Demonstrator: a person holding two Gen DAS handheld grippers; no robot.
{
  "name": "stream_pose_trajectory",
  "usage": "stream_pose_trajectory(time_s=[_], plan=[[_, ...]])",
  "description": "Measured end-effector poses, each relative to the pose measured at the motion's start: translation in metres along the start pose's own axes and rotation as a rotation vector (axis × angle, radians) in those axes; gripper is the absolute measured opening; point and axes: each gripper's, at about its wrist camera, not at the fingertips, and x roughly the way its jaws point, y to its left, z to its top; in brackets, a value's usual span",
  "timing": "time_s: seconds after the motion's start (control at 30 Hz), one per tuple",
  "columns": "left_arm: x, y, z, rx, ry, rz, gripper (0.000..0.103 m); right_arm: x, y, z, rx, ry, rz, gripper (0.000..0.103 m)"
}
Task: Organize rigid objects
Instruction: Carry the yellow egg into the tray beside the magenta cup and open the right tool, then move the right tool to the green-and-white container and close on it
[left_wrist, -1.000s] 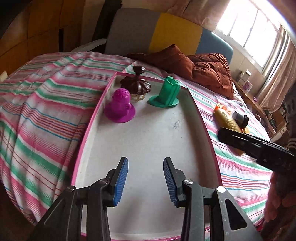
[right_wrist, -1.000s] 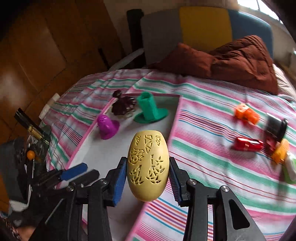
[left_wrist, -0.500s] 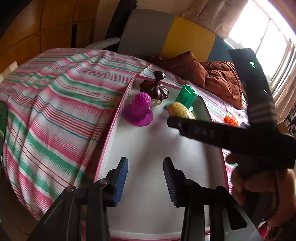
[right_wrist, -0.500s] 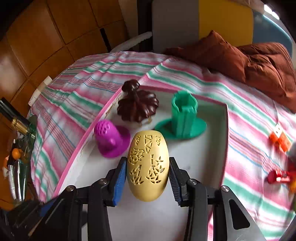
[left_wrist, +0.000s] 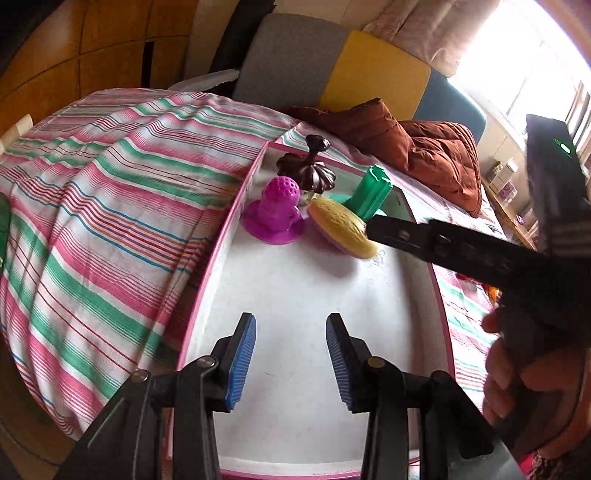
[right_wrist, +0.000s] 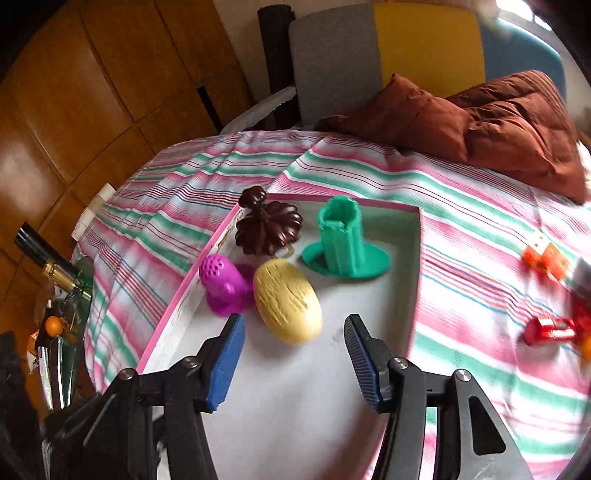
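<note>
My right gripper (right_wrist: 293, 363) has let go of the yellow perforated egg (right_wrist: 286, 300); half a second ago the egg stood upright, clamped between the blue pads, and now the jaws are opening with nothing between them, while the egg lies on its side on the white floor of the pink-rimmed tray (right_wrist: 416, 258), just ahead of the fingertips; it rests right beside the magenta perforated dome (right_wrist: 221, 282), whether touching I cannot tell, and in front of the dark brown fluted piece with a knob (right_wrist: 266, 230) and the green fluted cup on its round base (right_wrist: 343, 240), all grouped at the far end of the tray; the tray sits on the striped bedspread (right_wrist: 472, 236), with brown cushions (right_wrist: 498, 122) further back and a red toy (right_wrist: 550, 328) and an orange toy (right_wrist: 546, 256) loose on the cover to the right; from the left wrist view the right gripper (left_wrist: 373, 230) reaches in from the right with its tip at the egg (left_wrist: 341, 230), the egg lower than it was a half second ago, when it hung above the tray; my left gripper (left_wrist: 291, 360) hovers over the near end of the tray (left_wrist: 218, 258), pads (left_wrist: 242, 354) partly apart and empty, the gap unchanged from the earlier frames.
</note>
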Motion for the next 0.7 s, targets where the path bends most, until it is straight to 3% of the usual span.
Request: stream_pose_trajectory(time_s=[0.3,0.7], plan=[[-0.002,-0.013,-0.005,0.031,0.001,-0.027,0.039,-0.038,-0.014,-0.022,-0.007,-0.063,-0.058,0.057],[-0.009,-0.026,-0.009,0.060,-0.010,-0.091,0.039,-0.060,-0.067,-0.067,0.011,-0.007,-0.229,0.063]])
